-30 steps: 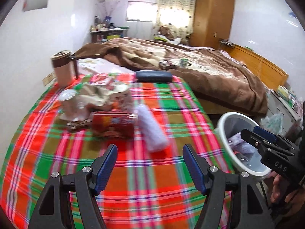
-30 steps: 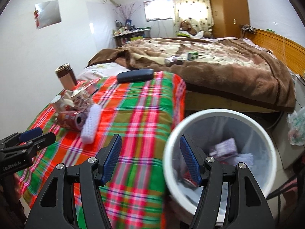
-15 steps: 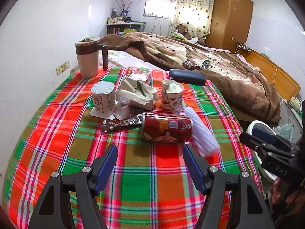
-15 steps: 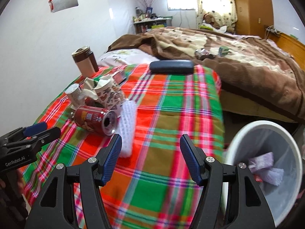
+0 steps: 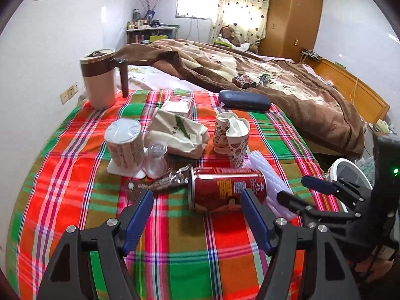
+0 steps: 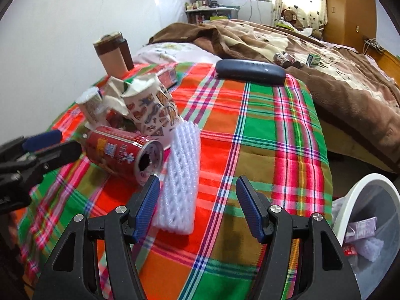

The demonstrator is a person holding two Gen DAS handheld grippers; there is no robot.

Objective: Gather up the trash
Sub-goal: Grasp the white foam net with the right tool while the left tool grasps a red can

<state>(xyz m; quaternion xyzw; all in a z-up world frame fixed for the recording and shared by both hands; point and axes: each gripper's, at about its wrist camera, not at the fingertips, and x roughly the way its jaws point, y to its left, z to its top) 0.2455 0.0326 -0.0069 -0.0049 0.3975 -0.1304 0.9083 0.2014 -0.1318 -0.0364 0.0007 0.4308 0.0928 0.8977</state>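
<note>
A red drink can [image 5: 225,192] lies on its side on the plaid blanket [image 5: 75,200]; it also shows in the right wrist view [image 6: 122,153]. A white foam net sleeve [image 6: 181,177] lies beside it. Two crumpled paper cups [image 5: 231,137], a crumpled paper bag [image 5: 178,135] and a dark wrapper [image 5: 155,186] sit behind. My left gripper [image 5: 196,215] is open and empty, just short of the can. My right gripper [image 6: 197,200] is open and empty over the foam sleeve's near end. The white trash bin [image 6: 370,227] holds some trash at the right.
A brown and cream jug [image 5: 100,85], a white lidded cup [image 5: 123,145], a clear plastic cup [image 5: 156,160], a small red box [image 5: 180,105] and a dark blue case [image 5: 243,100] are on the blanket. A brown quilt [image 5: 275,87] covers the bed behind.
Both grippers moved from the bin toward the trash pile. The can and foam sleeve now sit close in front of the open jaws.
</note>
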